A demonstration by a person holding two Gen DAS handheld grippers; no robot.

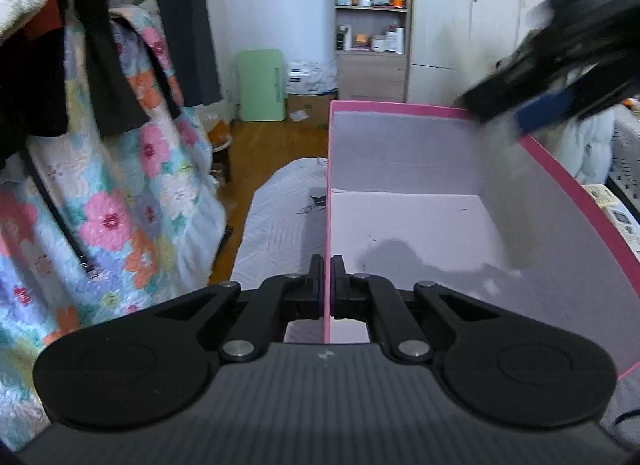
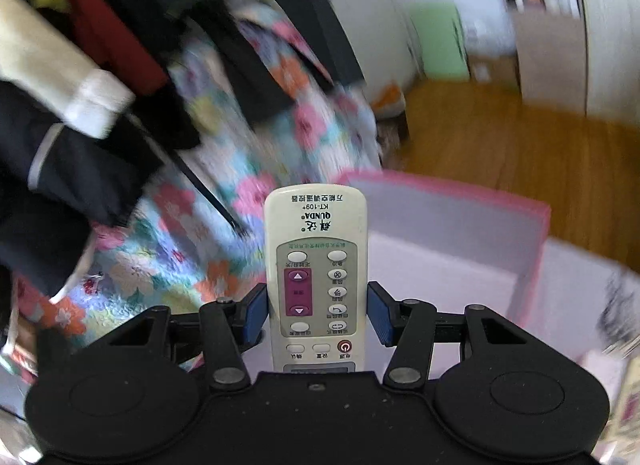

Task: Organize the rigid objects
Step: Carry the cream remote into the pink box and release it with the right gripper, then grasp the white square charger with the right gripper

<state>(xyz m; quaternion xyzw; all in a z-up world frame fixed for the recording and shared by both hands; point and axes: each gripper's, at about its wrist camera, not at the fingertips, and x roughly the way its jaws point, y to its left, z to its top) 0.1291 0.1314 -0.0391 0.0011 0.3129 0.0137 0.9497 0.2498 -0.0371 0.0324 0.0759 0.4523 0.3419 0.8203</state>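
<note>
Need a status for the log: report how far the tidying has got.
Done: nothing visible inside the pink box yet. In hand: the left tongs pinch the box's near wall, and the right tongs grip a white remote above the box. Left: set it inside; two more remotes lie beside the box.

— What do you have there?
— You have a cream remote (image 2: 316, 265) with grey and magenta button panels, pointing straight ahead, printed face up, held above the near edge of the box (image 2: 536, 249).
— And the box?
— Your box (image 1: 580, 201) is pink outside, pale lilac inside, open-topped, upright on the bed, with a few dark scuffs on its floor.
</note>
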